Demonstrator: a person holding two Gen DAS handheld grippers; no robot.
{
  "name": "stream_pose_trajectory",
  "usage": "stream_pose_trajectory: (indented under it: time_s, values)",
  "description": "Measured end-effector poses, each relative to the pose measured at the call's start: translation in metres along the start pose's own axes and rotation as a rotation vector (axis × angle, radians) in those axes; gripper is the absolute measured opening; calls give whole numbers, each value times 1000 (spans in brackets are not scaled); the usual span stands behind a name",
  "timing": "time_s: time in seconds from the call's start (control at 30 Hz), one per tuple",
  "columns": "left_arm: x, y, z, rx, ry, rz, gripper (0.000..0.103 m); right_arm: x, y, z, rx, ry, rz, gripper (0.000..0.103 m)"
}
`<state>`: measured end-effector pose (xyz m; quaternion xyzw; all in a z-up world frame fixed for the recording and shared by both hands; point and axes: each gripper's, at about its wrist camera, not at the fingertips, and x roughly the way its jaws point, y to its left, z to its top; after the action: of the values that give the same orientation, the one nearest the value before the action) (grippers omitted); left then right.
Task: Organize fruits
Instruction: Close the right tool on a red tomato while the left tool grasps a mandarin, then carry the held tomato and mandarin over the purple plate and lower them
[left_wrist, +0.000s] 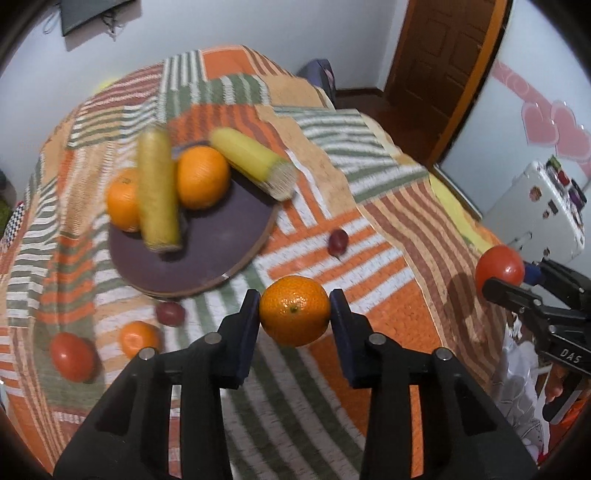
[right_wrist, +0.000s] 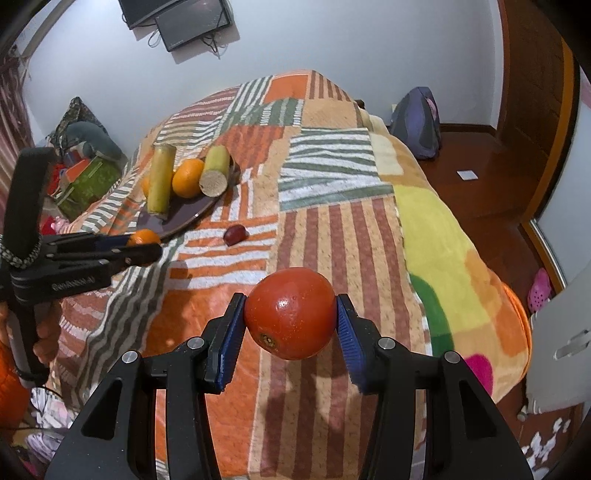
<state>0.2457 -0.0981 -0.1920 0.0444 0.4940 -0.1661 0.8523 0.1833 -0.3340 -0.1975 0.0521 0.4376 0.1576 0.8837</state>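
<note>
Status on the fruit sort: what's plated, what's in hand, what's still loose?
Done: the dark plate carries two oranges and two yellow stalk pieces.
In hand: the left tool grips a mandarin; the right tool grips a tomato. Both are lifted clear of the blanket.
Left: another tomato, another mandarin and two small dark red fruits lie loose on the blanket.

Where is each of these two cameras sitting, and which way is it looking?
Left wrist view: sits on the left gripper, looks down along its fingers at the clamped mandarin, the plate beyond; the right gripper shows at the right edge.
Right wrist view: sits on the right gripper, looks down at the clamped tomato; the left gripper and some fingers show at the left.
Shared: the plate with its oranges, the striped blanket, both held fruits.
</note>
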Motion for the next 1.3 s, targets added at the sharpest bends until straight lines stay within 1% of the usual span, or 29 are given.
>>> stream_pose_trajectory:
  time_s: [0.3, 0.63, 0.87, 1.03, 1.3]
  values:
    - [-36, 36, 12, -57, -88, 42, 38, 1, 23, 27, -67, -49, 17, 45]
    - [-53, 71, 21, -104, -146, 87, 38, 15, 55, 56, -135, -82, 51, 45]
    - [-53, 92, 29, -130, -163, 96, 38, 30, 77, 73, -179, -95, 80, 45]
    - [-51, 104, 35, -142, -177, 89, 38, 48, 92, 85, -202, -85, 102, 45]
    - [-34, 120, 46, -145, -178, 95, 38, 79, 117, 102, -254, -62, 126, 45]
